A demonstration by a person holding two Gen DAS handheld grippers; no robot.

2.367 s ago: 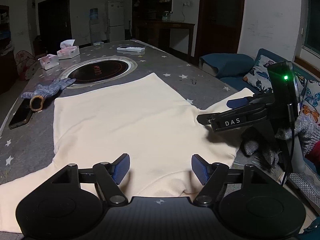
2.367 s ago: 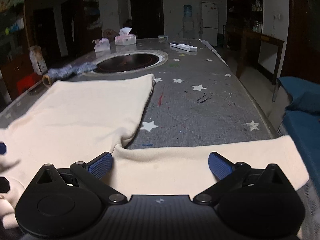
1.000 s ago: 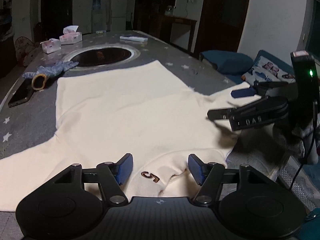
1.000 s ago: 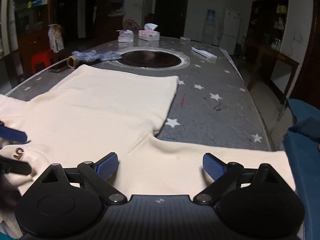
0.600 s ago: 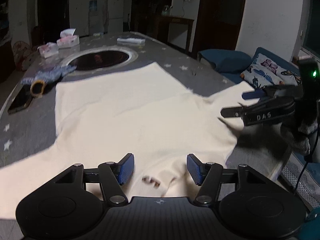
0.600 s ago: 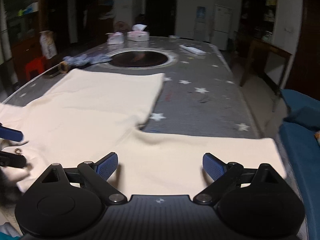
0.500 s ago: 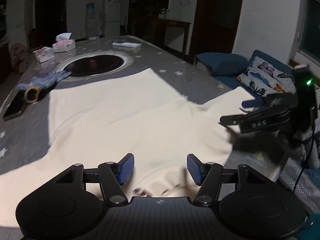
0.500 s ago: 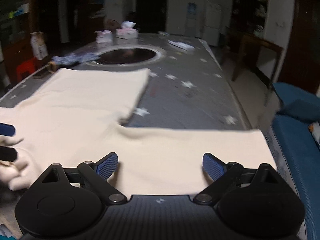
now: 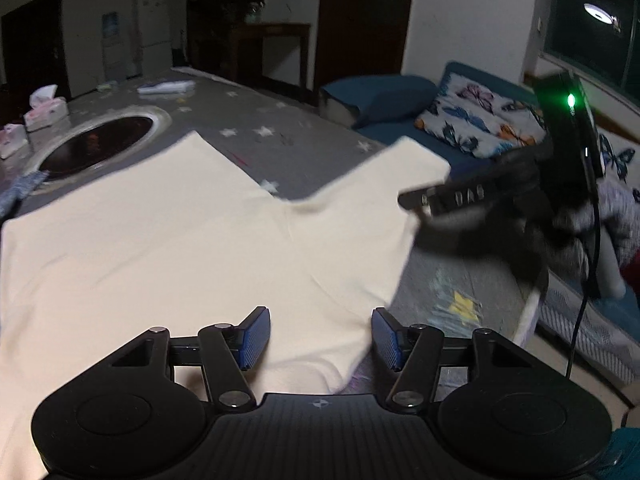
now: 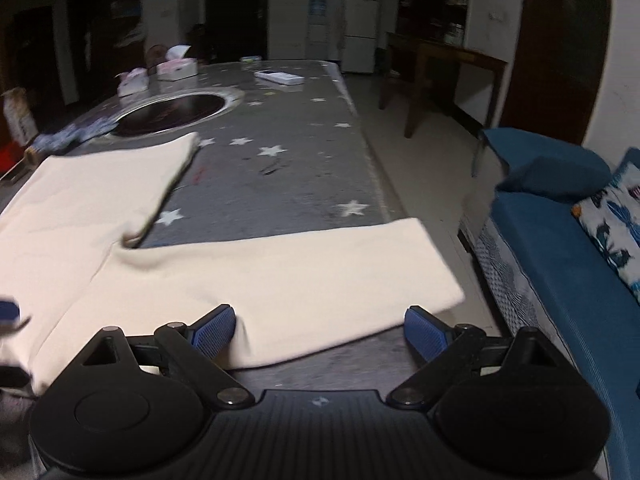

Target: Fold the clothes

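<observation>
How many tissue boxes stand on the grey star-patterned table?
2. One pink-and-white tissue box stands beyond the round black cooktop; the other tissue box is to its left, nearer. More may be hidden outside the view.

Matt cream cloth shirt (image 9: 168, 232); grey star-print table cover (image 10: 280, 184); ribbed blue pads (image 9: 253, 336) on matt black plastic gripper (image 9: 320, 338); glossy dark hob (image 10: 172, 114).

The garment (image 9: 168, 240) lay spread across the near end of the bench (image 10: 288, 176), one sleeve (image 10: 280, 276) reaching over the right edge. Behind it sat the round inset (image 10: 172, 114); beyond that, tissue boxes (image 10: 176, 68) near the far left edge. A sofa (image 10: 560, 264) stood right of the bench.
</observation>
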